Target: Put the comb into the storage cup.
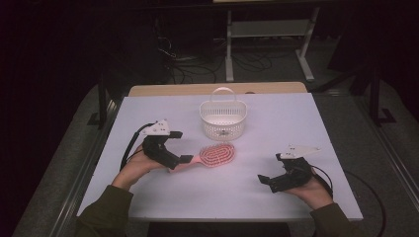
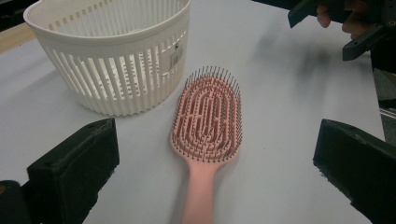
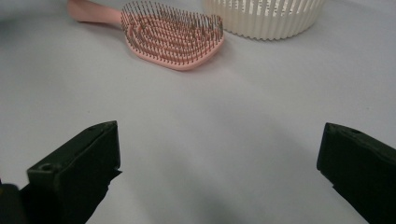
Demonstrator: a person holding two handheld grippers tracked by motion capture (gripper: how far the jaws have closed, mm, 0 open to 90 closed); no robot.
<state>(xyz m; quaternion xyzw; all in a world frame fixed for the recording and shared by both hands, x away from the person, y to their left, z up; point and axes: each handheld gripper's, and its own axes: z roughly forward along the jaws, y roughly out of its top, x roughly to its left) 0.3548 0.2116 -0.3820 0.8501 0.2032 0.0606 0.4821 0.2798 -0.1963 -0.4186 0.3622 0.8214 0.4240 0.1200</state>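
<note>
From above, a pink plastic paddle hairbrush lies bristles up on the white table, just in front of a white slotted plastic basket. The left gripper hovers at the brush's handle end, jaws apart; the right gripper sits well away, also spread. In the left gripper view the handle runs down between its wide jaws (nothing touching). The right gripper view shows bare table between open jaws, brush beyond.

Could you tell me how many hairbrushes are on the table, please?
1: a pink hairbrush lies bristles up on the white table, just in front of the white slatted basket, its handle toward the open left gripper.
</note>
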